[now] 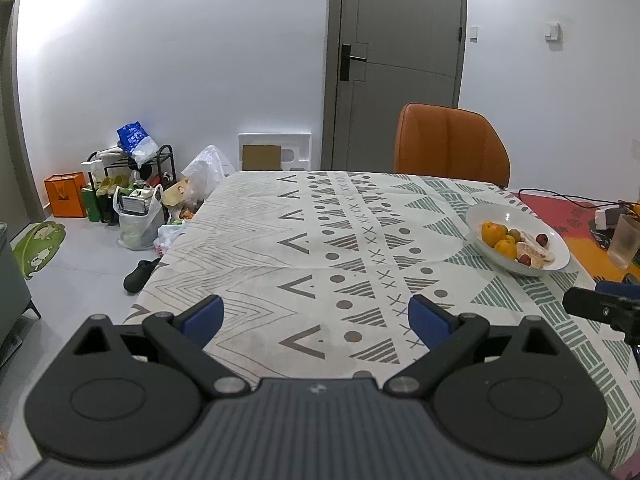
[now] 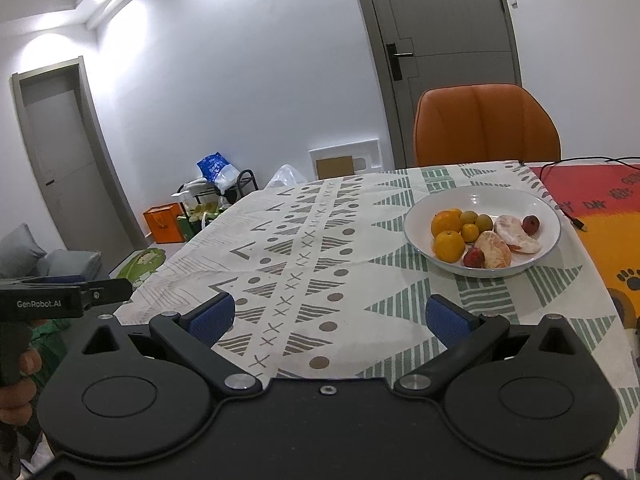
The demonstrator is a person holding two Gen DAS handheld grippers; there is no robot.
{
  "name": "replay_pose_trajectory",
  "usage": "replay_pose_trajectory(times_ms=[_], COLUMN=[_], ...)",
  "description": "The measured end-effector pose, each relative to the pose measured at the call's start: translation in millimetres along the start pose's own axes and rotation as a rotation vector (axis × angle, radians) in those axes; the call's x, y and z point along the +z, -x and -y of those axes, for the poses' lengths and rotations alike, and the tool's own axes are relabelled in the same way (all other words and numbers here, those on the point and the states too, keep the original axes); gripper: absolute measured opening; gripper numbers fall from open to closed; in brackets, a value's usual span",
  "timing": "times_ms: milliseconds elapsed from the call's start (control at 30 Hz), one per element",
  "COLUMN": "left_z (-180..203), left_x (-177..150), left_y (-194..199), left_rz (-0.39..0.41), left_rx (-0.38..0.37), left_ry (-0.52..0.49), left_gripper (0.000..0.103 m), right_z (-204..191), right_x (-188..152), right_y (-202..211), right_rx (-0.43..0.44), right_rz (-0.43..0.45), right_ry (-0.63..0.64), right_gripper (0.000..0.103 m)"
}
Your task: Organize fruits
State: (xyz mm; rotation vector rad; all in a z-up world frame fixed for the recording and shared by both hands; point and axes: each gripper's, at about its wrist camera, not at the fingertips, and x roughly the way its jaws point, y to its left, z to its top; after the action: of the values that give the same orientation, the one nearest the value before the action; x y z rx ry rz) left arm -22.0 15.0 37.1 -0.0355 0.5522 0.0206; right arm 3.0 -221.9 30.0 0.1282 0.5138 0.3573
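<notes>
Both tongs, left (image 1: 316, 320) and right (image 2: 330, 316), gape wide, empty, over patterned tablecloth (image 1: 320, 240).

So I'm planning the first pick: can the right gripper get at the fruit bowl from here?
Probably yes: the right gripper is open, and only bare tablecloth lies between it and the bowl ahead.

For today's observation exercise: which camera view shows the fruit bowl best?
The right wrist view: the bowl sits near and whole, each fruit distinct. In the left wrist view it lies farther off at the right, smaller, its fruits bunched together.
</notes>
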Motion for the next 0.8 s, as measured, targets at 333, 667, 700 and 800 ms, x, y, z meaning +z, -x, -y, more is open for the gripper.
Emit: replay_pose_trajectory(times_ms=[333,667,700,800], left_z=[-1.3,-3.5,-4.2,-5.0], left_x=[-0.9,-0.5,-0.2,0.1], left_y=[-1.4,1.1,1.6,1.7], left_rz=[-0.009,-0.002,-0.002,-0.001], left_rx=[-0.002,0.002,0.003,0.003], left_ry=[0.004,0.008,0.009,0.010], left_gripper=[0.098,0.098,0.098,0.098], right_z=[0.5,0.2,0.1,-0.4], right_x=[1.2,1.8,1.9,1.8], right_y=[0.1,0.7,0.6,0.9], right_rx=[-0.004,-0.001,-0.001,0.001], right_rz=[0.002,0.007,0.007,0.007], right_ry=[0.002,0.006,0.005,0.006], right_gripper=[0.103,0.103,0.103,0.103])
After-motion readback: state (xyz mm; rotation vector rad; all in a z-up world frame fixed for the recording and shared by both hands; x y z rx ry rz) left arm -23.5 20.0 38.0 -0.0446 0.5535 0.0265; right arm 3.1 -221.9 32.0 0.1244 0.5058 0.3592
